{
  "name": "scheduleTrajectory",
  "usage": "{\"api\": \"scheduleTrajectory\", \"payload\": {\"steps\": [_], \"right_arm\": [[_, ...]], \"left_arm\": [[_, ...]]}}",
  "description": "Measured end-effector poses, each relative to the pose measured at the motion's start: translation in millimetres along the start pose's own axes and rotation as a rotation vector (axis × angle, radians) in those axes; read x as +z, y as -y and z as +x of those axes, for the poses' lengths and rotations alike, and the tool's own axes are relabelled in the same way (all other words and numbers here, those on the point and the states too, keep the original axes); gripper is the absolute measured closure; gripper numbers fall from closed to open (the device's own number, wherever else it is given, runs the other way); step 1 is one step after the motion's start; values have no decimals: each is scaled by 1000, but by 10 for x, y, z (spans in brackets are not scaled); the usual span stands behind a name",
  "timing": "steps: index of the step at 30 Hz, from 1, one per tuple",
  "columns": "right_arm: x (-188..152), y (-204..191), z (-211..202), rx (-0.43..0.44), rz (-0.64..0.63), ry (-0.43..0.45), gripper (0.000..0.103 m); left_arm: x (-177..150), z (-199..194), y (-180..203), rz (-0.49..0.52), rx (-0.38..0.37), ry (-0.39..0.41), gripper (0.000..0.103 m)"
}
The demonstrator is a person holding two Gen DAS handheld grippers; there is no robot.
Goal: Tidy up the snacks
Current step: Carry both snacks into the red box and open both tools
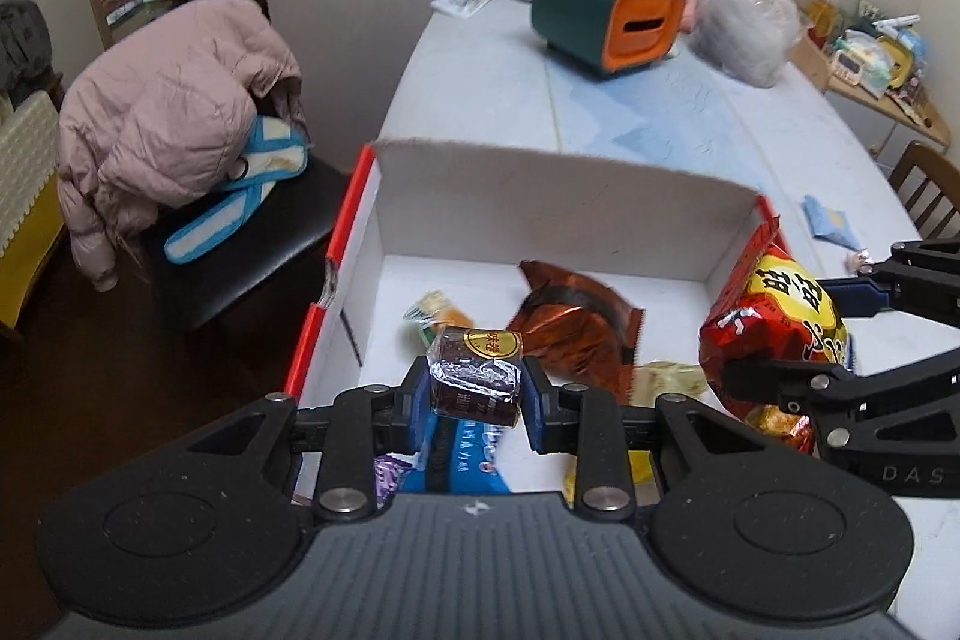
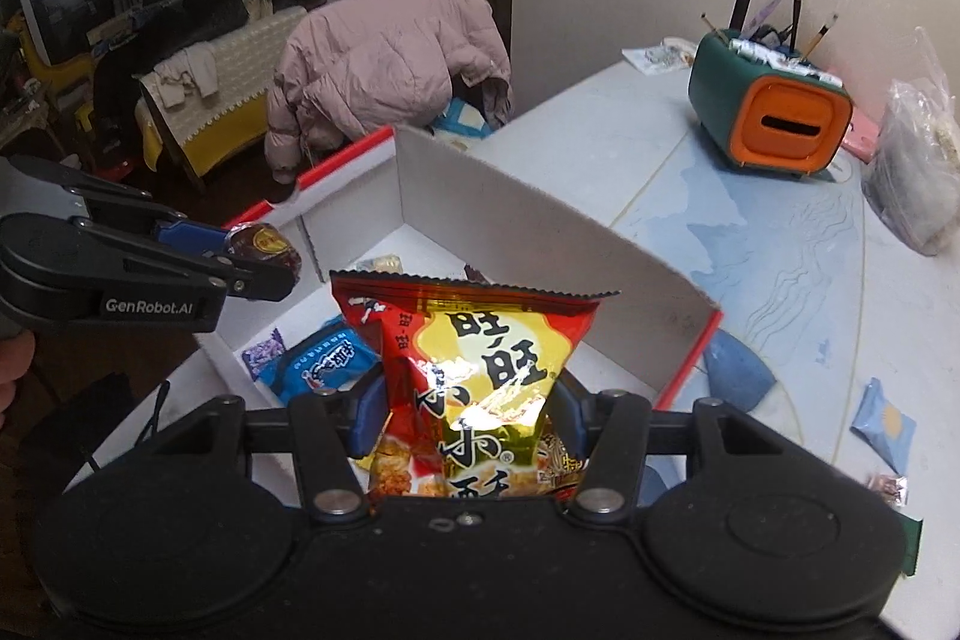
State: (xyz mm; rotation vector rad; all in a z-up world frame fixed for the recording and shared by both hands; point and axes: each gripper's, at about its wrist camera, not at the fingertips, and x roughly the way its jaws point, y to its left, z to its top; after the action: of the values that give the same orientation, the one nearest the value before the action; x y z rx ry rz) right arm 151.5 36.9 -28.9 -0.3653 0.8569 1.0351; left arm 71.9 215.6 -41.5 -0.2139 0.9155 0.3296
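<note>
Left wrist view: we are gripping a brown candy (image 1: 474, 376) in the left gripper (image 1: 474, 400), and the right gripper (image 2: 468, 415) is clamping a red snack bag (image 2: 474, 370), both over the box (image 1: 540, 208).

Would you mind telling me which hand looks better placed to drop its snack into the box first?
Probably left: its tongs hold the brown candy over the box floor, while the right tongs' red bag sits nearer the box's edge.

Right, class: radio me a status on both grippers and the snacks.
Left gripper shut on brown foil-wrapped cake. Right gripper shut on red snack bag. Both over white box; nothing blocking.
</note>
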Motion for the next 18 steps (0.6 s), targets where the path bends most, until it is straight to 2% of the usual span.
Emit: {"api": "scheduleTrajectory", "payload": {"steps": [10, 18], "right_arm": [[-55, -87, 445, -34, 11, -85, 49], [-78, -125, 560, -51, -8, -102, 49]], "left_arm": [[-26, 330, -1, 42, 5, -58, 73], [-63, 506, 48, 71, 12, -104, 73]]}}
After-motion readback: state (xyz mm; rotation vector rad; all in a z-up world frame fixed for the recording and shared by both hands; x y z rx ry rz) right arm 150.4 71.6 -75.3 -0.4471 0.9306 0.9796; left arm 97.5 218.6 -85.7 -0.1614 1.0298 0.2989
